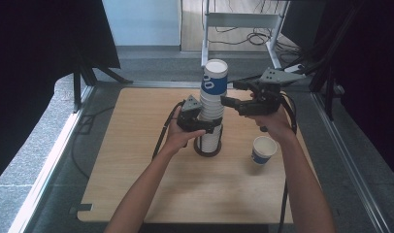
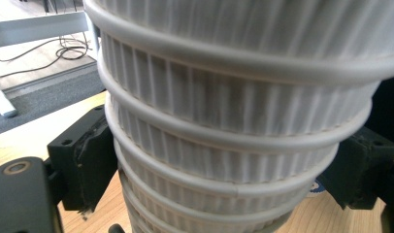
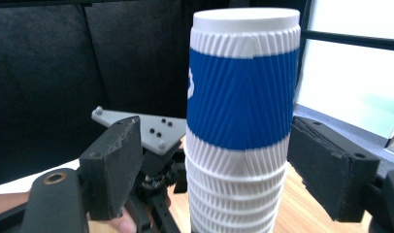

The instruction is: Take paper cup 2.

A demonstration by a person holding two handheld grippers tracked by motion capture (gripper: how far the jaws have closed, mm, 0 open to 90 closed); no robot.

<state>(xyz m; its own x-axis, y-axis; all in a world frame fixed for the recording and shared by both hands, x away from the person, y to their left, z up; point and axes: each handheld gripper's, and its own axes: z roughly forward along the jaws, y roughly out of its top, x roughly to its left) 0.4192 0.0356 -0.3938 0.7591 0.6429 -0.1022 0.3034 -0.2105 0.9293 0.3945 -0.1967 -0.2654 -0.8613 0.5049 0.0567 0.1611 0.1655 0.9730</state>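
A tall stack of ribbed white paper cups (image 1: 213, 104), turned upside down, rises from the middle of the wooden table (image 1: 137, 170). Its top cup (image 3: 238, 107) has a blue band. My left gripper (image 1: 209, 127) is shut on the lower part of the stack (image 2: 224, 121), with black pads (image 2: 90, 160) pressed against both sides. My right gripper (image 1: 230, 93) is up by the top of the stack. Its jaws stand open on either side of the blue-banded cup (image 1: 214, 80), and the right gripper view (image 3: 214, 165) shows a gap at the left pad (image 3: 115, 165).
A single upright cup (image 1: 263, 149) with a blue band stands on the table to the right of the stack. A dark ring base (image 1: 207, 153) sits under the stack. A metal frame (image 1: 241, 22) and cables lie beyond the far edge, with dark curtains on both sides.
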